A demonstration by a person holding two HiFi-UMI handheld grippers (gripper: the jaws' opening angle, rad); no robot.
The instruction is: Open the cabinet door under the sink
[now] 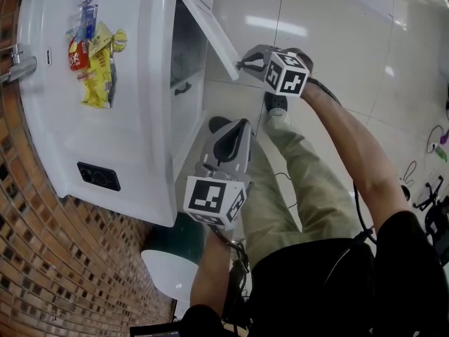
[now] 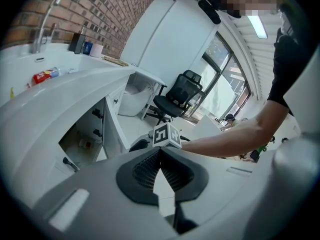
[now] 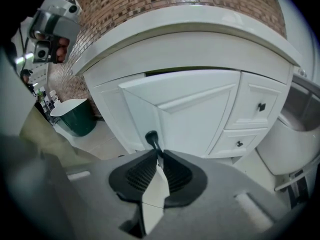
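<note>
**Under-sink door ajar, right jaws on its handle**

Your right gripper has its jaws clamped on the black handle of the cabinet door, which stands angled out below the counter. Your left gripper hangs nearby, jaws together on nothing. A green bin stands beside the cabinet. Snack packets lie near the faucet. The open compartment holds a small item, too blurred to name.
</note>
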